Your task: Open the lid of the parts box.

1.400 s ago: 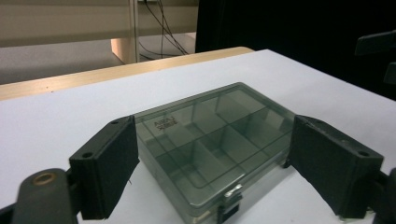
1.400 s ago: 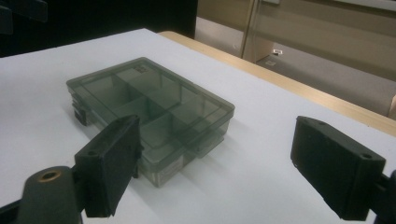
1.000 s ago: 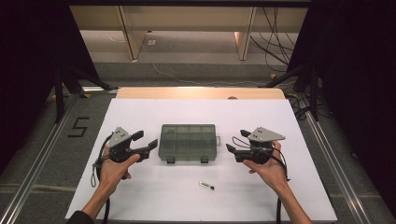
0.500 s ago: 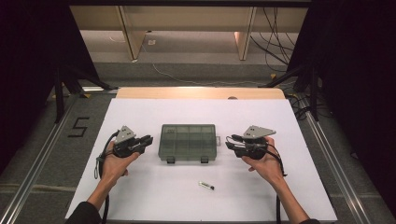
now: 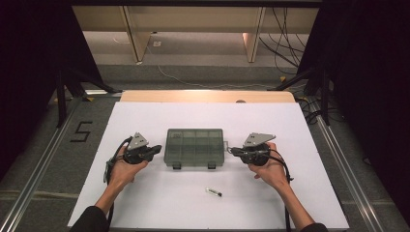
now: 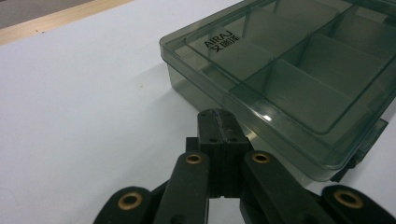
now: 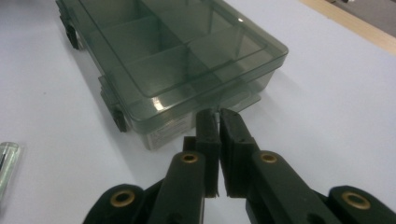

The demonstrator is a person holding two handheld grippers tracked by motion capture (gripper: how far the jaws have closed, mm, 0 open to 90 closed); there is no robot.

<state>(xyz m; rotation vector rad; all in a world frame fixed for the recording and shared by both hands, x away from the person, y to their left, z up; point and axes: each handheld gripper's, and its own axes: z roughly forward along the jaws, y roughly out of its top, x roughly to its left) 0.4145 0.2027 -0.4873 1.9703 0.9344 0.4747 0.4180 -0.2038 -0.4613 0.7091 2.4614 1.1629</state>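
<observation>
The compartment box point(image 5: 195, 147) of smoky transparent plastic lies flat in the middle of the white bench point(image 5: 300, 193), its lid closed and its two dark latches on the edge that faces you. Through the lid you see the dividers, and in the left gripper view the lid carries a small printed label near one corner. The compartments look empty as far as the tinted plastic lets you judge.

Your left gripper point(image 5: 155, 149) stands just beside the left short end of the box. Its jaws have just been closing and are now pressed together with nothing between them; in the left gripper view the black fingertips point(image 6: 219, 126) meet in front of the lower wall of the box, very near to it, but I cannot tell if they touch it.

Your right gripper point(image 5: 234, 151) stands just beside the right short end, pointing toward the box. Its jaws have also just been closing; they are clenched on nothing, with only a thin slit left between the pads point(image 7: 207, 126). Their tips are close to the small tab at that end of the box.

A small clear tube with a dark end point(image 5: 213, 192) lies on the bench nearer to you, apart from the box and between your two forearms.
</observation>
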